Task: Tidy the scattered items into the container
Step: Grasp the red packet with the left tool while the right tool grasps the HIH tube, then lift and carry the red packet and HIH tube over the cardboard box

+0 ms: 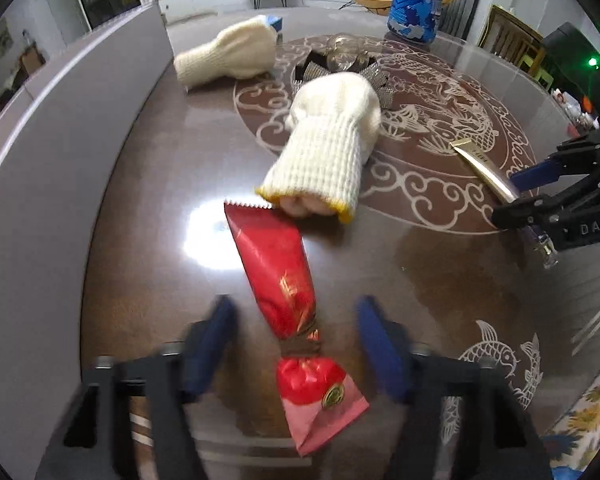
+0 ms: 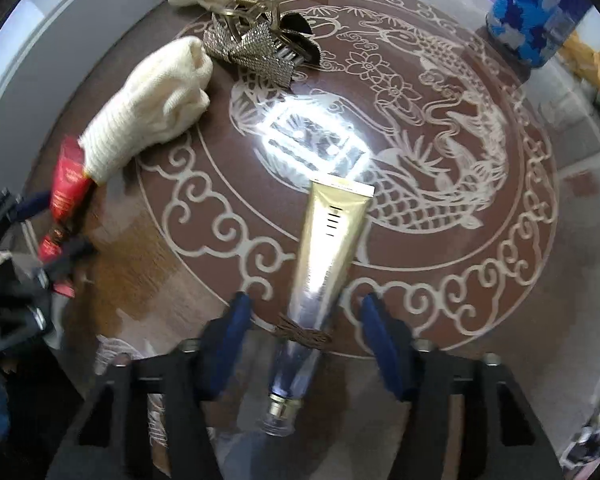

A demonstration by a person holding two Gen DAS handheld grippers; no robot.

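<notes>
The left tool (image 1: pixel 296 344) gapes wide around a red tube (image 1: pixel 276 272) lying flat on the table (image 1: pixel 140 200), gripping nothing. The right tool (image 2: pixel 300 340) likewise straddles a gold tube (image 2: pixel 324 248), jaws apart. Beyond lie two cream gloves (image 1: pixel 328 136) near the table's centre, and a blue container (image 1: pixel 416 0) at the far edge.

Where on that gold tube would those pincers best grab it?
Probably low on the gold tube, near the narrow, rounder body above its clear cap. The flat crimped end is wide. It lies lengthwise between the right gripper's open fingers, so coming straight down from above suits, squeezing across its width.
</notes>
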